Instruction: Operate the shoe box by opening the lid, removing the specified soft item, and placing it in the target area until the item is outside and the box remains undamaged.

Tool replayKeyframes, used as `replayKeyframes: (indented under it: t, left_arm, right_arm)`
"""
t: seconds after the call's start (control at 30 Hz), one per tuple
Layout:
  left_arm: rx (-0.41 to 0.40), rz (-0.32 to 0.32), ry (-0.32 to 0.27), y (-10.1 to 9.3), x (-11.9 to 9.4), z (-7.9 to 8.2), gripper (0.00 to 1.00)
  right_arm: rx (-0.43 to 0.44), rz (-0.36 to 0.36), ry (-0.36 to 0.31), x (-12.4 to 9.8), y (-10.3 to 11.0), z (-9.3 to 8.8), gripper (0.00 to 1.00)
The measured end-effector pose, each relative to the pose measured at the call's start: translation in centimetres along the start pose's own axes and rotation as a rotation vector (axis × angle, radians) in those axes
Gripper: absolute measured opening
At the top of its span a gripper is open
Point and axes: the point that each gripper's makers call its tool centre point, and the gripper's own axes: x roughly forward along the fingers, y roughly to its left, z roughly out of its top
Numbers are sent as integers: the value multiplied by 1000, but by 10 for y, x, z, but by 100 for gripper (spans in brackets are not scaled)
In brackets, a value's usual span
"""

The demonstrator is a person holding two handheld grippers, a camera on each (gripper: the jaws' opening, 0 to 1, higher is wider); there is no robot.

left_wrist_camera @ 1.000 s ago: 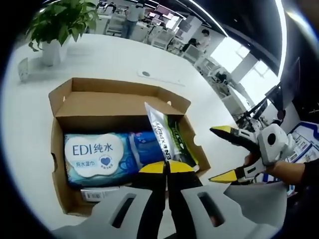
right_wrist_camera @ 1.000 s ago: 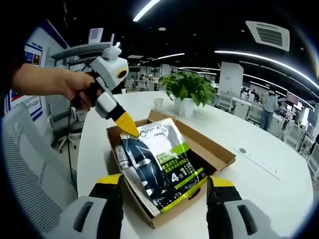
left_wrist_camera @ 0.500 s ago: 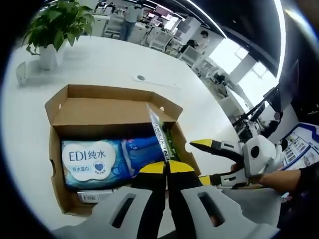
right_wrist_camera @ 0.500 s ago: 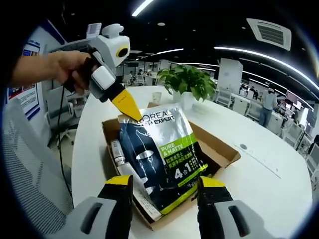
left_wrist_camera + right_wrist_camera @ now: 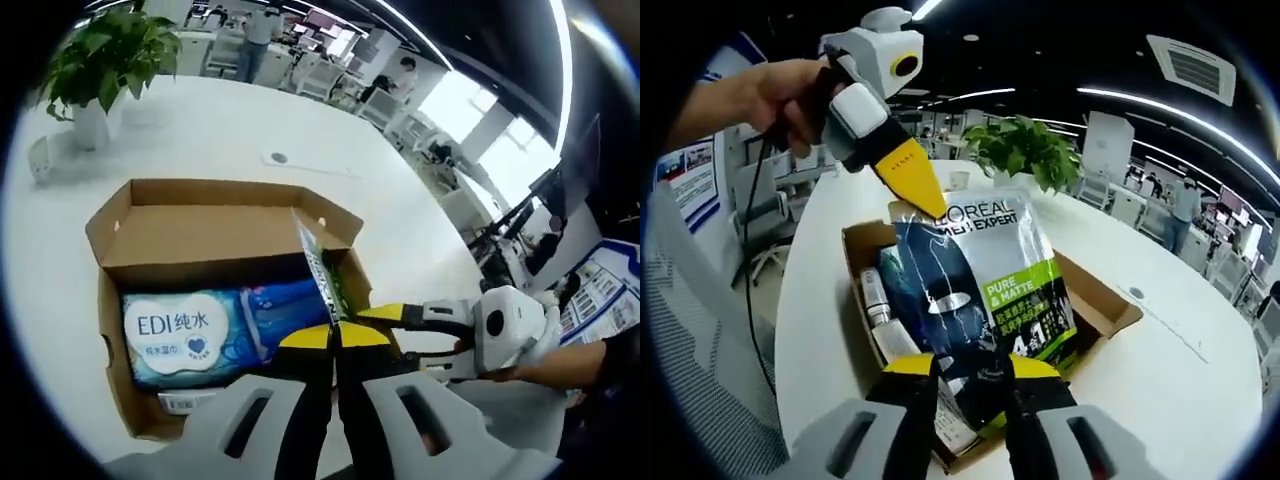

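Plant (image 5: pixel 100 60) is sitting way off at the far left edge of the white table (image 5: pixel 200 115), nowhere near the action. Moving right, the shoe box (image 5: pixel 215 215) is lying open with its lid flap folded back, and a blue wet-wipes pack (image 5: pixel 200 325) is lying across its floor. Next over, the left gripper (image 5: pixel 335 335) is pinching the top corner of the L'Oreal pouch (image 5: pixel 980 285), jaws closed on it, and the pouch is hanging upright, mostly above the box's right end but not clear of the walls yet. Furthest right, the right gripper (image 5: pixel 960 368) is reaching in at the pouch's bottom edge; its jaws are looking nearly together around it, but I can't tell if they're actually biting. My worry: that thin corner pinch is slipping-prone on glossy film, and the pouch's lower edge could be snagging the cardboard wall and dragging or tearing the box.
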Motion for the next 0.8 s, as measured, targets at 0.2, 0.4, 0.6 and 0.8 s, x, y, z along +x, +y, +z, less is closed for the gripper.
replayKeyframes:
  t: [0.2,0.4,0.6,0.8]
  left_arm:
    - [42,27,7,4,0,-1,0]
    - [62,28,13,5,-2,-5,0]
    - [65,22,1,7,-8,-4,0]
    - [79,23,-8,8,-16,-3,0]
  right_arm:
    - [-7,4,-4,0,0,2,9]
    - [-17,8,0,-2,3,4,2]
    - [-27,12,-5,-5,4,11,0]
    - [-36,15,-15,-9,6,19,0]
